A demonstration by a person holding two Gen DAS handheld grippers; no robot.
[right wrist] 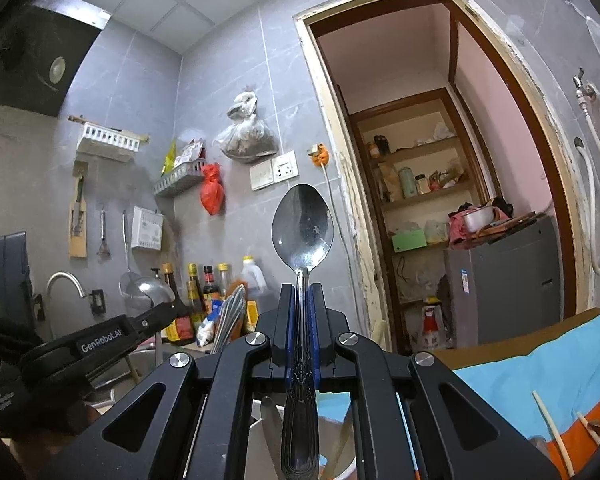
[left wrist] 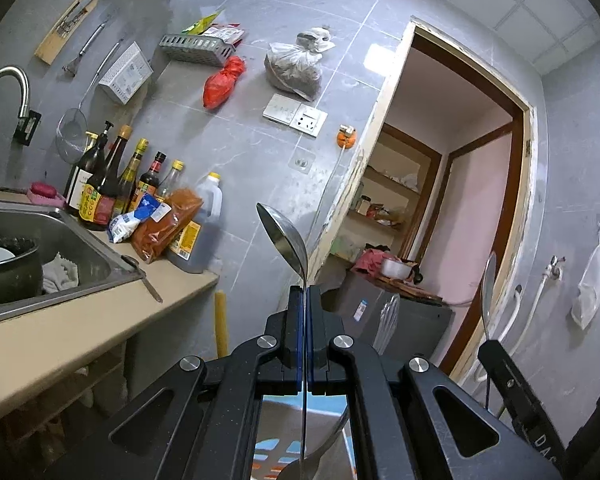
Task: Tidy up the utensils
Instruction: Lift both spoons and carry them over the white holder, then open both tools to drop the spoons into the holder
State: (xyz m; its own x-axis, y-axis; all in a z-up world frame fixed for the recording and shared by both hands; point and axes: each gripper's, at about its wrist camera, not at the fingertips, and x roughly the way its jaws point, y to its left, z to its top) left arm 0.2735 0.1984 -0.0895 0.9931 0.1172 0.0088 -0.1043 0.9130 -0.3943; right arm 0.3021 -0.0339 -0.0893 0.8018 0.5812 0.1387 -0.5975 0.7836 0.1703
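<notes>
Item one: right gripper [right wrist: 303, 292], jaws clamped on a spoon [right wrist: 302, 232] by its neck, bowl upright before the doorway [right wrist: 440, 160], handle hanging toward a white holder [right wrist: 260, 440] below; we judge that its destination. Item two: left gripper [left wrist: 304, 292], left of the doorway, pinched on a second spoon [left wrist: 284, 236], edge-on, apparently carried likewise.

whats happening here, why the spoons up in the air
A person is sorting utensils with a hand-held tool in each hand. The left tool is shut on a spoon seen edge-on; the right tool is shut on a patterned-handle spoon, bowl up. Both are held level in the kitchen near the doorway, not yet put down.
</notes>
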